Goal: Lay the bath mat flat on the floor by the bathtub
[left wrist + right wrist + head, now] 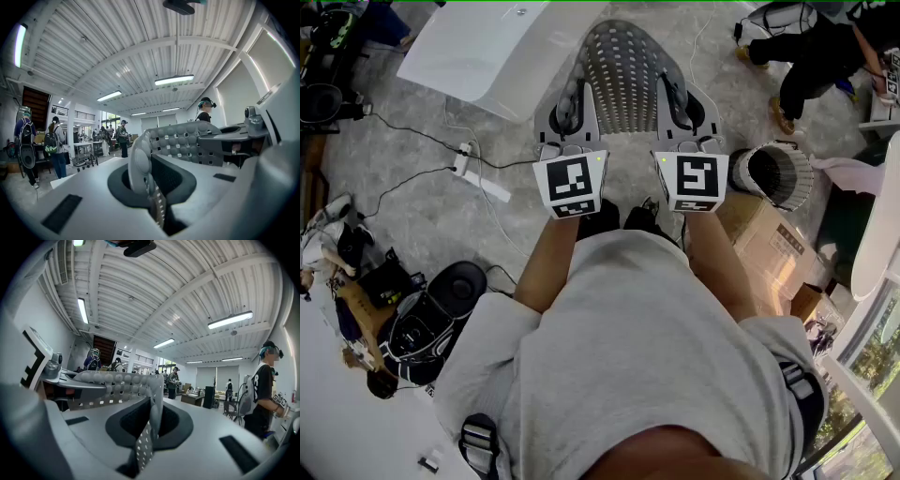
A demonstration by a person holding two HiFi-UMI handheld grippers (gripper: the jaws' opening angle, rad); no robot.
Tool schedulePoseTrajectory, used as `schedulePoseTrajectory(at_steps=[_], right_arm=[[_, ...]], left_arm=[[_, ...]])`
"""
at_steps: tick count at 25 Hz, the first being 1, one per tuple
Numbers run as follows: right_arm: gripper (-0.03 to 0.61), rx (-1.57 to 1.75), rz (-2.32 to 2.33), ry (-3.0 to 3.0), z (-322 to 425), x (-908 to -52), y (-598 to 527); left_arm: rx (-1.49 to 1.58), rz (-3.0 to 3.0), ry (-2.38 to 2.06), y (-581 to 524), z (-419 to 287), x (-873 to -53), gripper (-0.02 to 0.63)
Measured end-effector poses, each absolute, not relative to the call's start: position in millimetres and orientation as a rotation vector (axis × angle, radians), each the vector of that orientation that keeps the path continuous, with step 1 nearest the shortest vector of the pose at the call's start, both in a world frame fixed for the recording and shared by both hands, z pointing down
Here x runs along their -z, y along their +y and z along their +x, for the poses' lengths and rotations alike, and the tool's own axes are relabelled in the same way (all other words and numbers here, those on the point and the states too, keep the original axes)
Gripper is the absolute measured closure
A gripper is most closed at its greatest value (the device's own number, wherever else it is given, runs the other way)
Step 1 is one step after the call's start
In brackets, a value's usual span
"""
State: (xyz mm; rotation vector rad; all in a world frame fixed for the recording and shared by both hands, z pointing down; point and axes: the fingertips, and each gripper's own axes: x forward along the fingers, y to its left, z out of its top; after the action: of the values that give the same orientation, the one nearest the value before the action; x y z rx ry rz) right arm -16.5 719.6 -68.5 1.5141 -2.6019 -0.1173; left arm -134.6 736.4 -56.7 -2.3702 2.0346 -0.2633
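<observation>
We find the left gripper (pixel 567 111) and the right gripper (pixel 680 108) each clamped tight on an edge of the grey bath mat (pixel 623 61). The mat is held off the floor, near the bathtub (pixel 478 47).

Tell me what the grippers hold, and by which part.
The bath mat, by its near edge: the left gripper on the left end, the right gripper on the right.

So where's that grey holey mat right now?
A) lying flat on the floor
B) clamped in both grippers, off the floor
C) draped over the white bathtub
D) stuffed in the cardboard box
B: the left gripper and right gripper are each shut on a near corner of the bath mat, which stretches between them in the air.
</observation>
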Motion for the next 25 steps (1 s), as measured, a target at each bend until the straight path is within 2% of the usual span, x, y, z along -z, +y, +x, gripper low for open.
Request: schedulePoseTrajectory(at_steps=[25], right_arm=[[0.555,0.101,1.392,-2.587,-116,41,712]], left_arm=[[0.303,-2.414,2.108,737,-243,29,0.586]])
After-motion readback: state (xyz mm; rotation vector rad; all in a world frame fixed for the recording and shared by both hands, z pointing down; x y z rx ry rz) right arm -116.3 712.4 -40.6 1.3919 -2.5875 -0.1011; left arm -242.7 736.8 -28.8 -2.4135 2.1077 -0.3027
